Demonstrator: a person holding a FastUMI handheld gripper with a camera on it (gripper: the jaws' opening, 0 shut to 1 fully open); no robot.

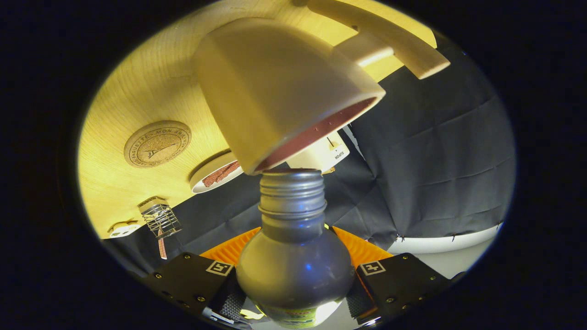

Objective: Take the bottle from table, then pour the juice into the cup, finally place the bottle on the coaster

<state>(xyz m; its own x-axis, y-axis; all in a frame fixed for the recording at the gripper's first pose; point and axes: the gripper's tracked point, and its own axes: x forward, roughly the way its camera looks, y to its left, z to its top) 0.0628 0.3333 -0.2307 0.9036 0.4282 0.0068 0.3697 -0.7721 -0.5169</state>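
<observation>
My gripper (296,275) is shut on a dark bottle (293,266) whose round body fills the gap between the fingers. The bottle's threaded, capless neck (292,192) points at the rim of a cream cup (275,87) with a reddish inside (316,133). The whole view is rolled hard over, so the bottle is tipped toward the cup's mouth. The neck's opening sits right at the cup's rim. A round cork coaster (157,144) lies on the wooden table (133,91), off to one side of the cup.
A white plate (215,176) with reddish-brown strips sits on the table beyond the cup, next to a white box (323,156). A small wire holder (158,215) stands near the table edge. A pale wooden piece (390,36) lies behind the cup.
</observation>
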